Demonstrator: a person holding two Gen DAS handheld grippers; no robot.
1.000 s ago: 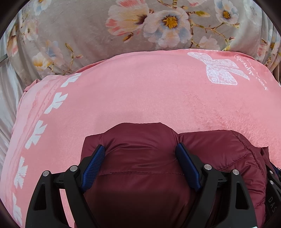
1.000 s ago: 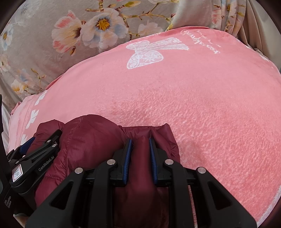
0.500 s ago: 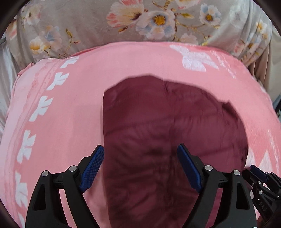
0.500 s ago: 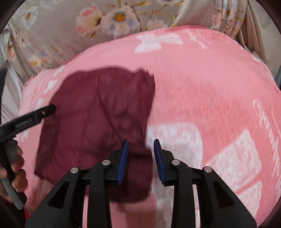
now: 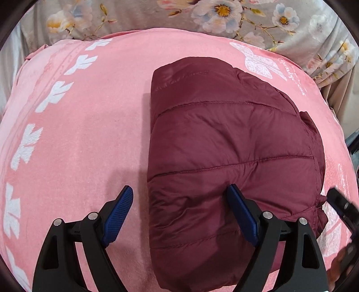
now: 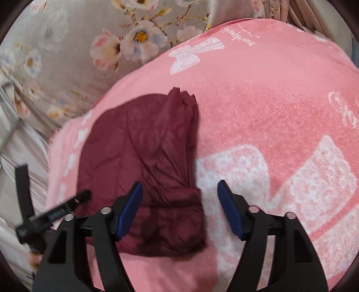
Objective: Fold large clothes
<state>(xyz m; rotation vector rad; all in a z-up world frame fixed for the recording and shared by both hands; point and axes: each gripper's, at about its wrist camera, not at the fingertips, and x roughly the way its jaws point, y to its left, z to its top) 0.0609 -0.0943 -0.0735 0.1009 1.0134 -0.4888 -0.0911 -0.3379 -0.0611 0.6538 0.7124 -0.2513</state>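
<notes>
A maroon quilted puffer jacket (image 5: pixel 231 157) lies folded into a compact bundle on a pink blanket (image 5: pixel 85 134). It also shows in the right wrist view (image 6: pixel 143 161), blurred. My left gripper (image 5: pixel 181 213) is open and empty, raised over the bundle's near left edge. My right gripper (image 6: pixel 179 209) is open and empty, above the bundle's near right corner. The other gripper shows at the edge of each view: right one (image 5: pixel 343 209), left one (image 6: pixel 53 213).
The pink blanket (image 6: pixel 269 116) has white bow and leaf prints and covers the bed. A grey floral sheet (image 5: pixel 224 15) lies beyond it at the far side. Pale cloth (image 6: pixel 20 143) hangs at the left edge.
Both grippers let go of the jacket, opened and pulled back and up. The jacket now lies folded on the blanket. The right jaws widened most in the last half second.
</notes>
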